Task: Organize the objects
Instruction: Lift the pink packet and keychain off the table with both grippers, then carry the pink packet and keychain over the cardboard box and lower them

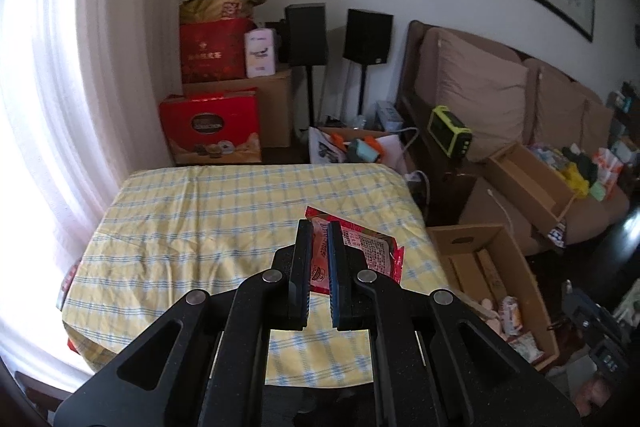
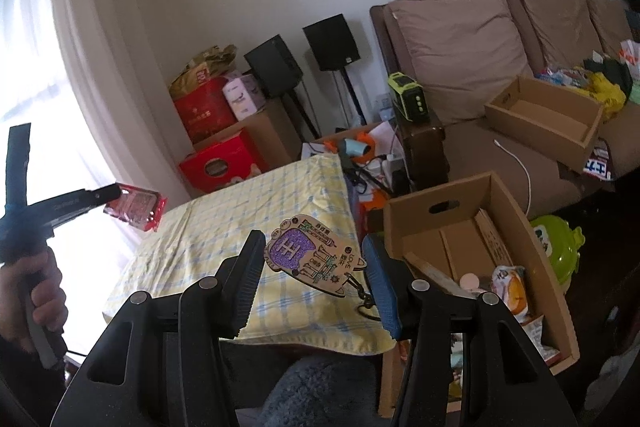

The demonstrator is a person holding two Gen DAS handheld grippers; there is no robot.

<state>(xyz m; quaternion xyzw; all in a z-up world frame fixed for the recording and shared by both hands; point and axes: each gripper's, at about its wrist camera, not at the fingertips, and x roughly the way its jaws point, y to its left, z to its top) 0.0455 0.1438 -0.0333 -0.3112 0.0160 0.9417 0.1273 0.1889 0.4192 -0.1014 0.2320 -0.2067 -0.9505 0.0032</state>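
My left gripper [image 1: 319,237] is shut on a red snack packet [image 1: 374,251] and holds it in the air over the table with the yellow checked cloth [image 1: 192,223]. The right wrist view shows the same gripper [image 2: 110,194] at the left, in a person's hand [image 2: 38,291], with the packet [image 2: 136,213] sticking out of its tip. My right gripper [image 2: 314,242] grips a flat wooden tag [image 2: 316,261] with a purple glitter patch by its two edges. A cord hangs from the tag. It hovers above the table's near right corner [image 2: 280,311].
An open cardboard box [image 2: 440,223] stands on the floor right of the table, holding snack packets and card pieces. Another box [image 2: 544,115] lies on the brown sofa [image 2: 472,59] among loose items. Red gift boxes [image 1: 212,131], speakers and clutter fill the far corner. A green container [image 2: 558,247] sits right of the floor box.
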